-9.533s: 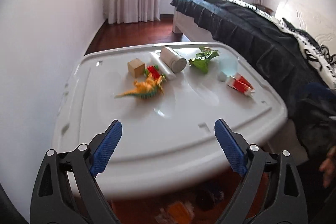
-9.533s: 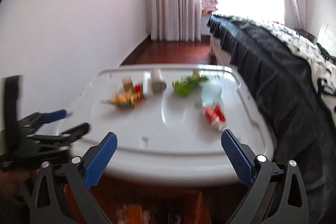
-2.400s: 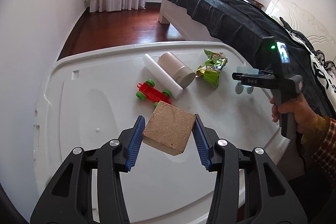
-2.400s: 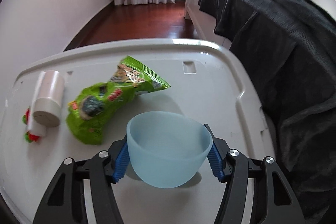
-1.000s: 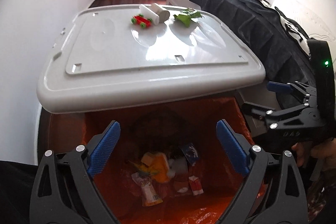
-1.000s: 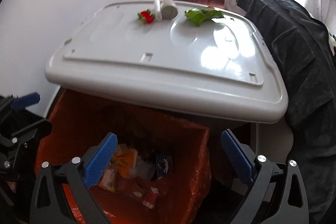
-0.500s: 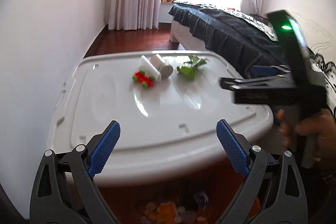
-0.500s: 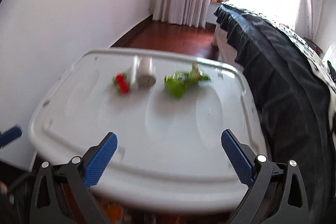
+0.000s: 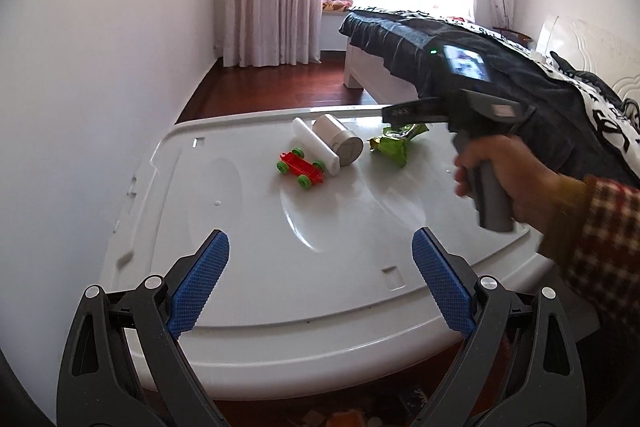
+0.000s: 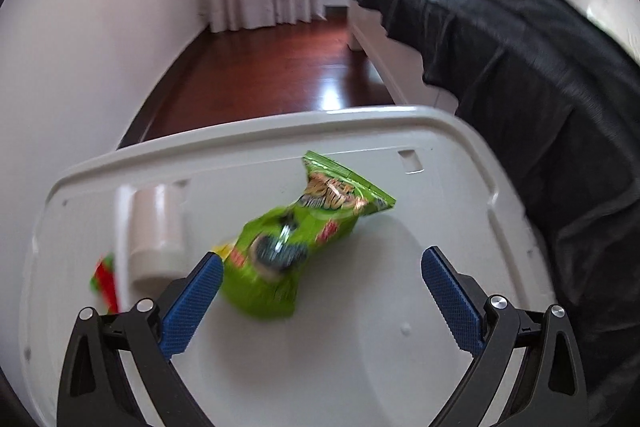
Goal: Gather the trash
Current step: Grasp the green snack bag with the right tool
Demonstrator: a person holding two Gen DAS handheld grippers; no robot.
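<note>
White lid [image 9: 248, 227] w/ wrapper [image 10: 296, 243], toy car [image 9: 301, 169], tubes [image 9: 340, 141]

Right gripper closes in on the snack bag

Right gripper [image 10: 320, 283] has moved up to the green snack bag [image 10: 298, 243] near the lid's [image 10: 360, 367] far edge.
</note>
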